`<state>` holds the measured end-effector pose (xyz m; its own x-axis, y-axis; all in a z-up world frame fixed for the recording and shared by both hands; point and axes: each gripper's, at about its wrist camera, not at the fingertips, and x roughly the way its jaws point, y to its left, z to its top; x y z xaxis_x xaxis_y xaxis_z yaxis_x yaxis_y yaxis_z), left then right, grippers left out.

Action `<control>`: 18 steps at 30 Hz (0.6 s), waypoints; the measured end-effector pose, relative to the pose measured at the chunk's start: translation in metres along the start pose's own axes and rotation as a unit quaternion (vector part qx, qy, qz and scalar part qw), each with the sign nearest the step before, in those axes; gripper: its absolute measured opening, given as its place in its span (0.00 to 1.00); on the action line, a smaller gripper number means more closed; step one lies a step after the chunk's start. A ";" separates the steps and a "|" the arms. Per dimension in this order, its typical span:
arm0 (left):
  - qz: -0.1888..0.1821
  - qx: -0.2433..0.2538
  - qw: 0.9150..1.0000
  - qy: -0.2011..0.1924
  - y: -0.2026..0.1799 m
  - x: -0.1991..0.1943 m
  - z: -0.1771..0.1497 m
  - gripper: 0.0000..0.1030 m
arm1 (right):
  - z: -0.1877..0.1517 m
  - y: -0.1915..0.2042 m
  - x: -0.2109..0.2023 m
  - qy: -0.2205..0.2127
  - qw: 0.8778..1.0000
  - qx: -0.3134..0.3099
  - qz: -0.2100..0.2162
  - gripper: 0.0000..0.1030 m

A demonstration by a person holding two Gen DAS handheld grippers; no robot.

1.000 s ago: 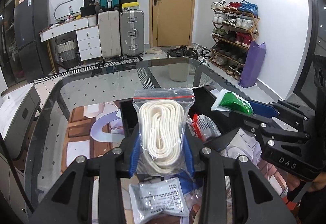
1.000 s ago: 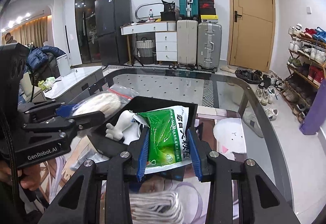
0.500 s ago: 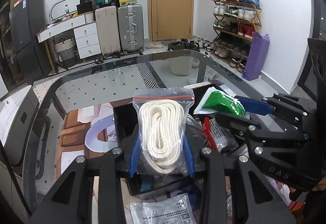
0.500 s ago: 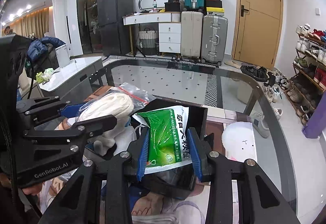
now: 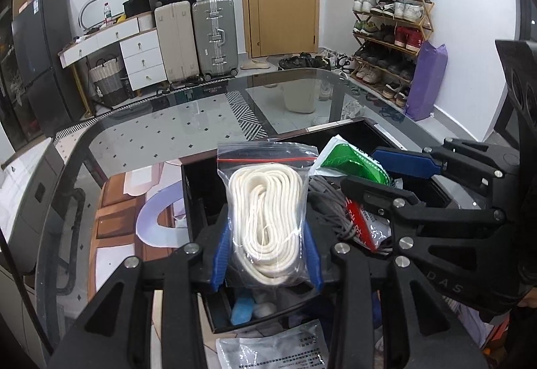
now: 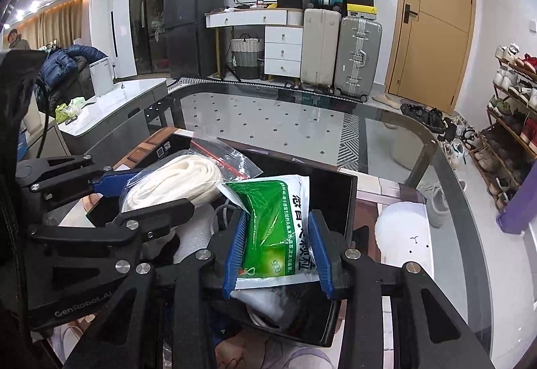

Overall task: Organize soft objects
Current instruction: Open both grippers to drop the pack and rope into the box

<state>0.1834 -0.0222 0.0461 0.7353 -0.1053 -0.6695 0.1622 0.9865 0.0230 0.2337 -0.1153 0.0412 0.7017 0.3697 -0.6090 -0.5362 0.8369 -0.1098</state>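
My left gripper (image 5: 266,245) is shut on a clear zip bag of white rope (image 5: 266,218), held upright above a black box (image 5: 198,188) on the glass table. My right gripper (image 6: 278,241) is shut on a green and white packet (image 6: 278,228), also over the black box (image 6: 349,201). The two grippers hang side by side: the right gripper (image 5: 386,174) with its packet (image 5: 349,164) shows right of the rope bag, and the left gripper (image 6: 141,191) with the rope bag (image 6: 178,181) shows left of the packet. Inside the box lie a grey cord (image 5: 332,214), a red and white packet (image 5: 365,224) and a blue soft item (image 5: 241,313).
A grey and white packet (image 5: 272,349) lies on the table in front of the box. A white round soft thing (image 6: 402,234) rests right of the box. The glass table (image 6: 268,117) stretches beyond it. Suitcases, a desk and a shoe rack stand along the walls.
Both grippers have moved forward and slightly down with their bags, from in front of the box to over it. The two grippers have drawn closer together.
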 end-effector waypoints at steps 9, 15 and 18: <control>-0.002 -0.008 1.000 -0.004 0.003 0.000 0.001 0.42 | 0.001 0.001 0.000 -0.003 1.000 0.001 -0.002 0.40; -0.022 -0.019 0.999 -0.018 0.004 -0.014 0.001 0.69 | -0.002 -0.011 -0.022 -0.035 0.999 0.017 -0.031 0.65; -0.023 -0.023 0.999 -0.027 0.004 -0.021 0.000 0.85 | -0.005 -0.021 -0.033 -0.043 0.998 0.036 -0.041 0.84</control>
<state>0.1683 -0.0162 0.0607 0.7626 -0.1553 -0.6280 0.1664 0.9852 -0.0416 0.2193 -0.1476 0.0595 0.7808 0.3303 -0.5304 -0.4429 0.8913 -0.0970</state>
